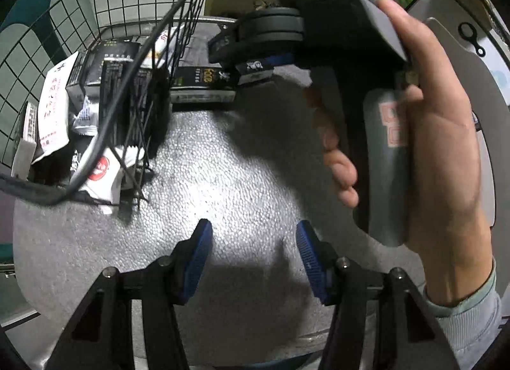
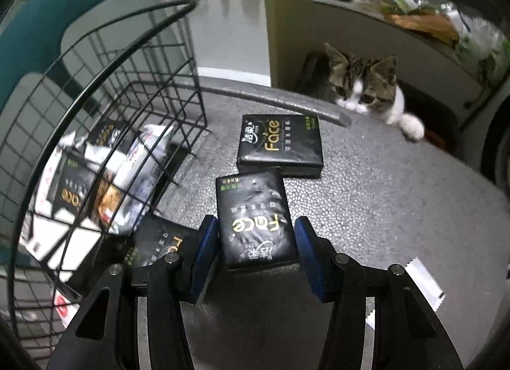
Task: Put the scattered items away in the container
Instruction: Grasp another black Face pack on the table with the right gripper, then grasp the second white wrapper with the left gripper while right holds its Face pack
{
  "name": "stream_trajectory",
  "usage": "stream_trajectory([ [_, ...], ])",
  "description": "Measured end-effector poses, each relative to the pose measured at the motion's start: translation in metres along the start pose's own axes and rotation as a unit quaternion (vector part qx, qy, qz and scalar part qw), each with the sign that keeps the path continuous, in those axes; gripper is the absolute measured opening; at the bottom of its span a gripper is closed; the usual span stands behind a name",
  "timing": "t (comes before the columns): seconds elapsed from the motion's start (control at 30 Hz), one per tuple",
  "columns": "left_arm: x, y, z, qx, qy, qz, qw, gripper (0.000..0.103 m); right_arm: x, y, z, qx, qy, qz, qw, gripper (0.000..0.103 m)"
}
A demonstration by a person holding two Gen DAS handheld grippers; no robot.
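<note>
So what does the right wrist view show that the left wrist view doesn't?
Only the right wrist view: a cat peering over the table edge, and the right gripper straddling a black Face tissue pack, jaws slightly apart from it.

Only the left wrist view: the person's hand holding the right gripper's handle, and the left gripper open over bare mat.

Both: the wire basket with packets inside, and another black Face pack lying flat on the grey mat.

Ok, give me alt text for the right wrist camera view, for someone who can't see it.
The right gripper straddles a black Face tissue pack on a grey table, its blue fingers beside the pack's edges. A second pack lies beyond it, a wire basket of packets stands left, and a cat peers over the far edge.
</note>
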State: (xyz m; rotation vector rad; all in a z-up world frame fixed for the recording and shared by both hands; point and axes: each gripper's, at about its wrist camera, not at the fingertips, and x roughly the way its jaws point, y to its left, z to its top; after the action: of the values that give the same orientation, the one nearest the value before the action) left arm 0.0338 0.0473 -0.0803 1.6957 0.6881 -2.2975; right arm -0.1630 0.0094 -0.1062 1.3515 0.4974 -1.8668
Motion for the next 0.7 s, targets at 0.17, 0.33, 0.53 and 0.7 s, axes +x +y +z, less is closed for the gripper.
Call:
stream_trajectory([
  [0.17, 0.0, -0.005, 0.002, 0.006, -0.004, 0.0, 1.0, 0.06, -0.012, -0.009, -0.015, -0.001, 0.003, -0.014, 1.0, 0.046],
  [0.33, 0.003, -0.022, 0.01, 0.026, -0.009, 0.006, 0.9996, 0.06, -0.048, -0.043, -0.039, 0.051, -0.025, -0.027, 0.998, 0.046],
  [0.53, 0.03, -0.062, 0.04, 0.093, -0.006, 0.011, 0.9956, 0.06, -0.095, -0.111, -0.1, 0.149, -0.039, -0.086, 0.984, 0.046],
  [0.7, 0.062, -0.101, 0.063, 0.14, -0.005, 0.023, 0.9899, 0.06, -0.111, -0.163, -0.14, 0.215, -0.037, -0.123, 0.968, 0.046],
])
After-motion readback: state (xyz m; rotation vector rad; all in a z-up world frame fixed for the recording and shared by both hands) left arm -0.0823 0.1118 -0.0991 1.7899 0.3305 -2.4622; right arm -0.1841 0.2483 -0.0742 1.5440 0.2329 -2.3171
